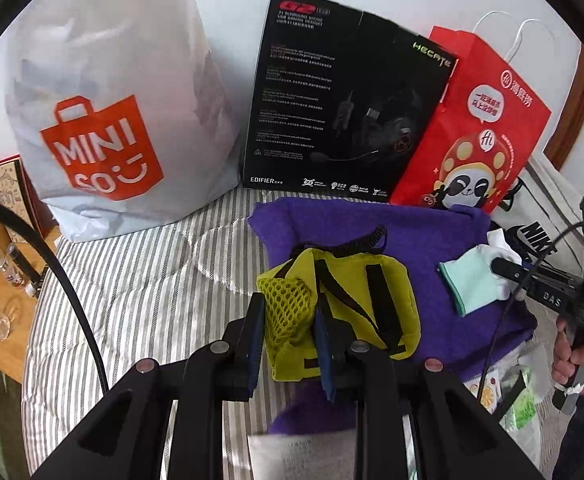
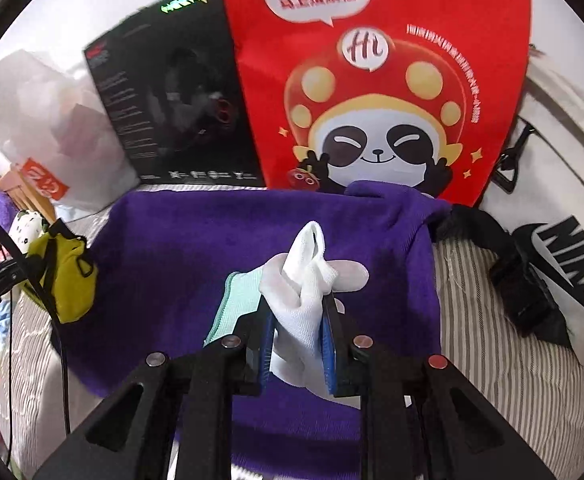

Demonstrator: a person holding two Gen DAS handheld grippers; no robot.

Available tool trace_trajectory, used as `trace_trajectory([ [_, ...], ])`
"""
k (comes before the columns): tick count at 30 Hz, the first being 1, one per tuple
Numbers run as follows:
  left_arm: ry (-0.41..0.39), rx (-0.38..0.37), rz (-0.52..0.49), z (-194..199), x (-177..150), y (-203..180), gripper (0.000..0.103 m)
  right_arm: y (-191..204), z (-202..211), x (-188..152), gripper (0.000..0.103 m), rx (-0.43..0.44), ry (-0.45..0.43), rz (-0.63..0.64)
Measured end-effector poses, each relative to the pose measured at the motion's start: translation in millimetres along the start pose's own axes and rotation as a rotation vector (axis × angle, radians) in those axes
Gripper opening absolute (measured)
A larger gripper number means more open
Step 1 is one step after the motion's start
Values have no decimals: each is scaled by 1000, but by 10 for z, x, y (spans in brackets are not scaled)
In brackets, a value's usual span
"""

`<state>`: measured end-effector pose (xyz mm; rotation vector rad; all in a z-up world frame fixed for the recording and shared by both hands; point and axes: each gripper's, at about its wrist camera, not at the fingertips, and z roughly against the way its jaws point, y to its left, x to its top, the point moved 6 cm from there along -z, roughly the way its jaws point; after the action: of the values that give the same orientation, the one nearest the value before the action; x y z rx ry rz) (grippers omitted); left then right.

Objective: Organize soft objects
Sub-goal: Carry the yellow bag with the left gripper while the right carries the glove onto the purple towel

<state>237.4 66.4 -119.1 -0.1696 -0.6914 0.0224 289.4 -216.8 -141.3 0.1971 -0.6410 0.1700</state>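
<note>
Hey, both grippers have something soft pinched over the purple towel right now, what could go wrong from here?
1. The left gripper pinches the yellow-green pouch only at its mesh corner; it may slip out or the mesh may stretch.
2. The white sock in the right gripper is bunched, with the mint sock beside it; one could drop.
3. The pouch's coiled cord lies on the purple towel and might drag it.

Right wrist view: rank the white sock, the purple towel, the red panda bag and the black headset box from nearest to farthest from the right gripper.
1. white sock, clamped between the right gripper's pads.
2. purple towel, spread on the bed just under and ahead of the sock.
3. red panda bag, standing at the towel's far edge, straight ahead.
4. black headset box, behind and left of the bag.
</note>
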Motion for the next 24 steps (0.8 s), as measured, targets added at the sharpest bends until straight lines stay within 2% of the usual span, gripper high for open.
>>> trace_trajectory([
  [8, 32, -12, -19, -322, 117, -106, 23, -83, -430, 68, 21, -25, 86, 14],
  [16, 72, -37, -33, -671, 195, -298, 23, -41, -515, 80, 21, -16, 108, 49],
  [24, 100, -13, -68, -926, 222, -451, 23, -41, -582, 59, 22, 5, 114, 60],
])
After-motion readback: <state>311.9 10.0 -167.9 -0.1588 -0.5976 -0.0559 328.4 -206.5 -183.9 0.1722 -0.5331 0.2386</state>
